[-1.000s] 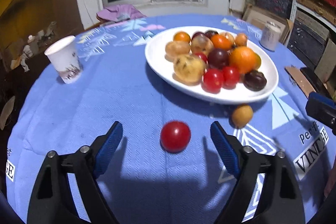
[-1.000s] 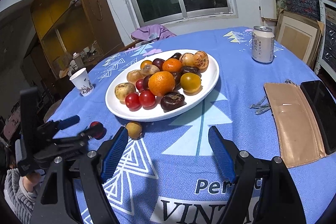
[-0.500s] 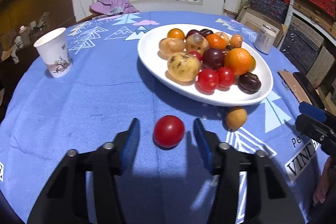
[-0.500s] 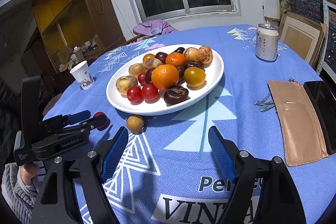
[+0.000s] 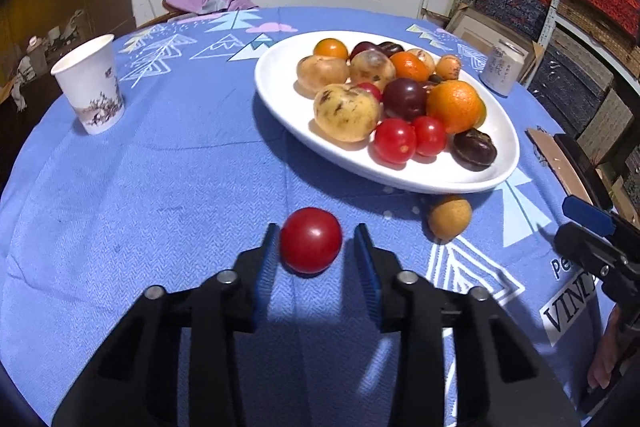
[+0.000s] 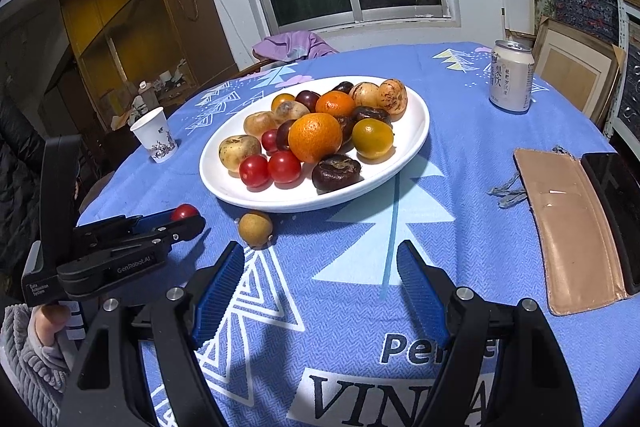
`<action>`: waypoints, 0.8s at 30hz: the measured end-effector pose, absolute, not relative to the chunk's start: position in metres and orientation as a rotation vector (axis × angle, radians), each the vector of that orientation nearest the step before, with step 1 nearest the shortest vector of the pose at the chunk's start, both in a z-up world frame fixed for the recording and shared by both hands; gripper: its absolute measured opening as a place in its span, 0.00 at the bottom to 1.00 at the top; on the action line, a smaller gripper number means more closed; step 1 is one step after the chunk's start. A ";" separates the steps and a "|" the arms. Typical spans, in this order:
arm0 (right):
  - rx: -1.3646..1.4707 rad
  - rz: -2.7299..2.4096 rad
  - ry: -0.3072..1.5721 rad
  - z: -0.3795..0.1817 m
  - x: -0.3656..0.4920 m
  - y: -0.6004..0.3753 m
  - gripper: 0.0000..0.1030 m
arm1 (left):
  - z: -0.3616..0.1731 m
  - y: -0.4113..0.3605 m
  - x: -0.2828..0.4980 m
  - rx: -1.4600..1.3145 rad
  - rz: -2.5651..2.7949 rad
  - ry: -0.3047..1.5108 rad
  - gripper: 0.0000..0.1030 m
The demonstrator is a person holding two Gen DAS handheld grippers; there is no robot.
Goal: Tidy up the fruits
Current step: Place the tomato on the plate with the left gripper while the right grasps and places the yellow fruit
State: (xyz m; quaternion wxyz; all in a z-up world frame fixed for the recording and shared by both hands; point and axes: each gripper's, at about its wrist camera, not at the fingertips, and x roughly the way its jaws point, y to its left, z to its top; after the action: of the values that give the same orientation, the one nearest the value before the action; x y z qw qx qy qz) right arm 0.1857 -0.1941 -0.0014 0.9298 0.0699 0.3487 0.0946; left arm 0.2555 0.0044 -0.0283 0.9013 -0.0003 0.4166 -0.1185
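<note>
A red tomato (image 5: 311, 241) lies on the blue tablecloth, in front of the white plate (image 5: 280, 99) heaped with several fruits. My left gripper (image 5: 316, 233) straddles the tomato and its jaws are closing. The left pad is at the tomato's skin, while a narrow gap shows at the right pad. A small tan fruit (image 5: 449, 217) rests on the cloth by the plate's near rim. In the right wrist view the tomato (image 6: 184, 211) peeks out at the left gripper's (image 6: 188, 221) tips. My right gripper (image 6: 322, 255) hangs open over bare cloth, with the tan fruit (image 6: 255, 229) just beyond its left finger.
A paper cup (image 5: 90, 83) stands at the far left and a drink can (image 6: 511, 77) at the far right. A tan wallet (image 6: 568, 223), a dark phone (image 6: 616, 203) and keys (image 6: 506, 193) lie on the right. A hand in a grey sleeve (image 6: 36, 339) holds the left gripper.
The left jaws have drawn in from wide apart to close around the tomato, which has stayed on the cloth. The right gripper has kept still and open.
</note>
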 end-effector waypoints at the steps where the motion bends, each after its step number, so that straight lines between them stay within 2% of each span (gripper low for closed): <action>1: 0.140 0.194 0.713 -0.002 0.186 -0.193 0.77 | -0.028 0.006 0.256 -0.008 -0.245 0.862 0.30; 16: 0.034 0.200 0.809 -0.013 0.218 -0.140 0.76 | -0.014 0.028 0.253 -0.037 -0.150 0.807 0.30; 20: -0.014 0.196 0.818 -0.018 0.226 -0.123 0.64 | -0.012 0.029 0.252 -0.044 -0.153 0.801 0.30; 24: -0.008 0.181 0.825 -0.020 0.233 -0.123 0.58 | -0.012 0.028 0.252 -0.042 -0.159 0.803 0.30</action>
State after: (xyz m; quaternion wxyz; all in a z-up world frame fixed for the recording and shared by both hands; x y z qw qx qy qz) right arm 0.2326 -0.1231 -0.0204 0.9121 -0.0039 0.4005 0.0876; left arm 0.2515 0.0277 -0.0123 0.9172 -0.0203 0.3904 -0.0773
